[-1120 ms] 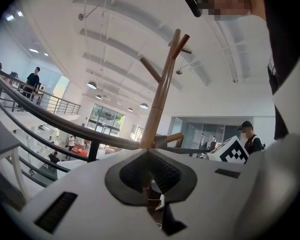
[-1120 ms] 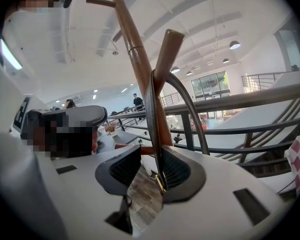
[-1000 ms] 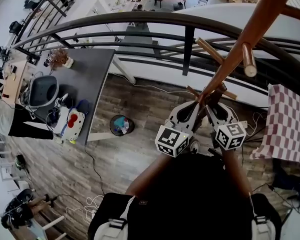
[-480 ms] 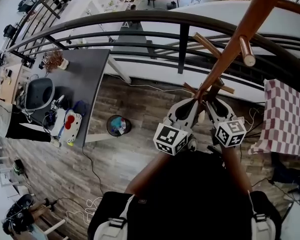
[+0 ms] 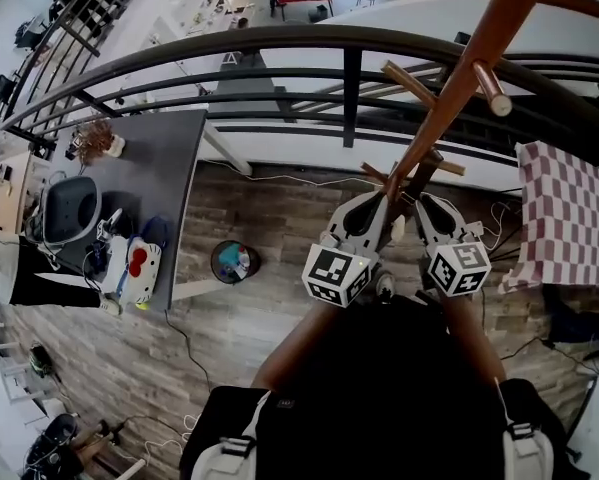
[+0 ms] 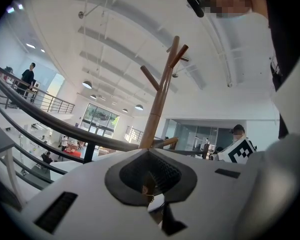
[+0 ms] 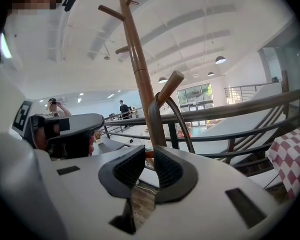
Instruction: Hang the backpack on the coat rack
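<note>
The left gripper's (image 6: pixel 148 181) ribbed fingers (image 6: pixel 166 176) sit clenched, while the right gripper's (image 7: pixel 148 159) are closing, unpressed, below a dark strap (image 7: pixel 152 119) looped over the coat rack's (image 7: pixel 139 69) rounded wooden peg (image 7: pixel 170 86).

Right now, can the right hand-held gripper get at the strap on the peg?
Probably yes. The strap hangs over the peg just beyond the right hand-held gripper, whose empty jaws are closing. The pole stands beside it, not in the way.
</note>
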### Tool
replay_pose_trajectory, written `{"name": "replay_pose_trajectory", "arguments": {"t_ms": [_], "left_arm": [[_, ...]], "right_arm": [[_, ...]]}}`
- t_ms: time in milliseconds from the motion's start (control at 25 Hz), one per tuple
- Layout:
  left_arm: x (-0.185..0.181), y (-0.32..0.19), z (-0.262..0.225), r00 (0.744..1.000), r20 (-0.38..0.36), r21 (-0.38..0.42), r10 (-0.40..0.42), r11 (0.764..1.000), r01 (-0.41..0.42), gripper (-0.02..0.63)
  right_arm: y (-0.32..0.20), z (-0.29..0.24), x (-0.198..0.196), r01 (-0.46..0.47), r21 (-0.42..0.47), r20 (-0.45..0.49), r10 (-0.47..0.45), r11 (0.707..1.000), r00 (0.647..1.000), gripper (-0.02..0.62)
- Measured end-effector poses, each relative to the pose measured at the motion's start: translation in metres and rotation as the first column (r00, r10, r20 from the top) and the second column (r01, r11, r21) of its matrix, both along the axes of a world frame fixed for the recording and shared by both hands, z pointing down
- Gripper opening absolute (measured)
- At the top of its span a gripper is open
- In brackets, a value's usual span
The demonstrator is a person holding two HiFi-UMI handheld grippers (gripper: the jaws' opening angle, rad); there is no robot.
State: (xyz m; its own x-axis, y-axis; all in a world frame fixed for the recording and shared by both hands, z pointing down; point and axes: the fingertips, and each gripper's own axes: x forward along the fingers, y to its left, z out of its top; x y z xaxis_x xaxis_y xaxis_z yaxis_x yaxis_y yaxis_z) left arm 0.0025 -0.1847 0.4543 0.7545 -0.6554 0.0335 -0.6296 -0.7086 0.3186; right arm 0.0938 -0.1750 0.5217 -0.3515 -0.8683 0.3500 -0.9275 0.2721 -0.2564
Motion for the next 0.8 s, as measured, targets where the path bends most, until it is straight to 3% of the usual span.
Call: {"name": "replay_pose_trajectory", "arguments": {"t_ms": [160,440,800], "left_arm": [[-0.001,0.009,0.004,1.0,-0.002,-0.016,0.026,1.0,-0.026,0.009],[-0.003,0.018,0.008,0.999,0.001,-0.023,0.036,0.999,-0.036,0.009],[0.007,0.031,0.007,0.999,0.027,-0.01,0.019,1.0,-0.019,0.009]], "right_arm": [[0.01,0.0,0.0,-0.036,-0.01,0.008,0.036,0.999,0.999,0.023],[0.024,0.004,-0.004,-0.054,-0.033,0.019,0.054,0.998,0.998,0.014],[0.035,0.008,-0.006,-0.008,-0.024,0.049,0.009,1.0,0.999,0.014]]}}
